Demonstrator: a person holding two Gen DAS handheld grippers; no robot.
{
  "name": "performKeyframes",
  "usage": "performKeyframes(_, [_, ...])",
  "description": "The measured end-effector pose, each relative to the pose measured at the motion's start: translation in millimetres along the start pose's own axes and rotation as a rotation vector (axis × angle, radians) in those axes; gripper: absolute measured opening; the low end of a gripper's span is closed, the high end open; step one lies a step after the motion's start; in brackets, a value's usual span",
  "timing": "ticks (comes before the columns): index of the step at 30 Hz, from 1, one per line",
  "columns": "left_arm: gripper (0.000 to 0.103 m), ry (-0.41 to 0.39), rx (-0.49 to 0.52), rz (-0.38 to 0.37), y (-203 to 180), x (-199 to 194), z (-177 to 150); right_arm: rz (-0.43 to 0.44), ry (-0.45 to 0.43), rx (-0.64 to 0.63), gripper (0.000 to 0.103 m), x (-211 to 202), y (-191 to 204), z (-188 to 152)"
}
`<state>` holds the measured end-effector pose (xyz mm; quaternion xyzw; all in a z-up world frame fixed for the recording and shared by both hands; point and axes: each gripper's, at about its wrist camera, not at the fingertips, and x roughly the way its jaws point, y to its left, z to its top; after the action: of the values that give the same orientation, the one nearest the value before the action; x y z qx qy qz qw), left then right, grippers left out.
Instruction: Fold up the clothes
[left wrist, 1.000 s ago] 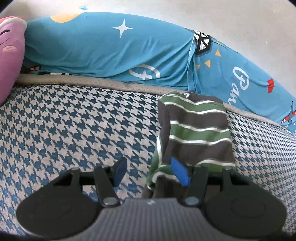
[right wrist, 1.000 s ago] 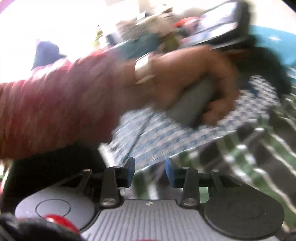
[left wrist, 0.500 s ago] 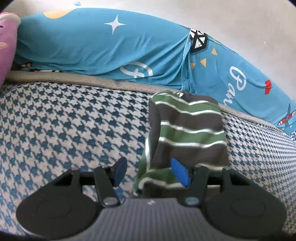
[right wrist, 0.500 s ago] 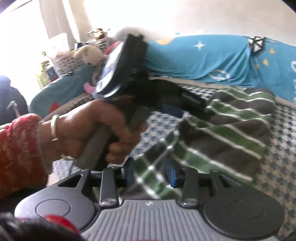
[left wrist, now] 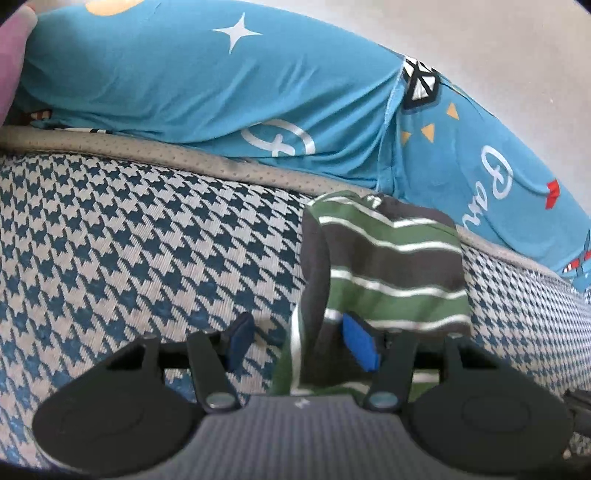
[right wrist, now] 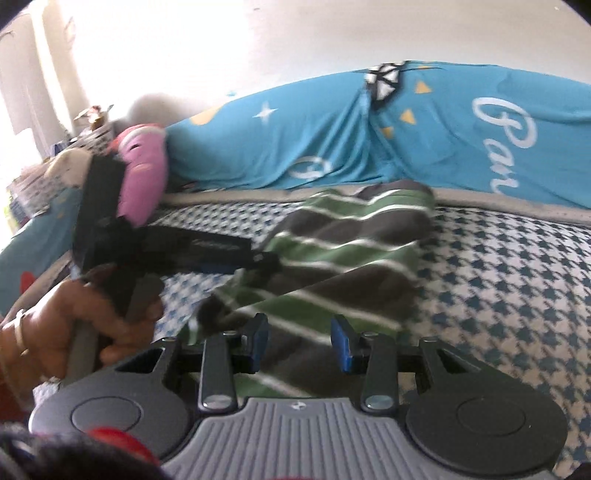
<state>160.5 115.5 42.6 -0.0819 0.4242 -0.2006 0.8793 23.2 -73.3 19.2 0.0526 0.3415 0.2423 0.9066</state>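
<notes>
Surface: a bed cover (left wrist: 129,240) in blue-and-white houndstooth lay across the near and middle ground, edged at the far side by a beige dotted band (left wrist: 207,162).
Garment: a striped shirt (left wrist: 391,266) in green, grey and white lay folded on the cover, right of centre, its far end touching the band.
Left gripper (left wrist: 301,343): jaws stood apart over the shirt's near left edge; one blue pad (left wrist: 358,347) lay against the fabric.
Right gripper (right wrist: 299,341): jaws apart, just above the shirt's near end, clamping nothing.
Hand (right wrist: 70,325): gripped the left tool's handle, near left.
Room: blue printed bedding (left wrist: 207,81) was heaped along the far side below a pale wall (right wrist: 295,33); a pink cushion (right wrist: 144,170) lay far left.
</notes>
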Motion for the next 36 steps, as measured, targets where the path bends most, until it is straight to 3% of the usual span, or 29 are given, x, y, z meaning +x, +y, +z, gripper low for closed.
performKeyframes(9, [0.056, -0.022, 0.018, 0.092, -7, 13, 7, -0.056, -0.047, 0.104, 0.038, 25, -39, 19])
performKeyframes(23, [0.056, -0.032, -0.067, 0.099, 1, 19, 17, -0.066, -0.119, 0.219, 0.044, 58, -90, 46])
performKeyframes(27, [0.056, -0.038, -0.039, 0.124, -5, 19, 16, -0.055, -0.119, 0.227, 0.044, 65, -95, 48])
performKeyframes(31, [0.070, -0.040, -0.016, 0.144, -8, 17, 14, -0.045, -0.123, 0.225, 0.044, 71, -97, 50])
performKeyframes(36, [0.070, -0.034, 0.001, 0.149, -7, 14, 13, -0.034, -0.115, 0.222, 0.044, 84, -101, 52])
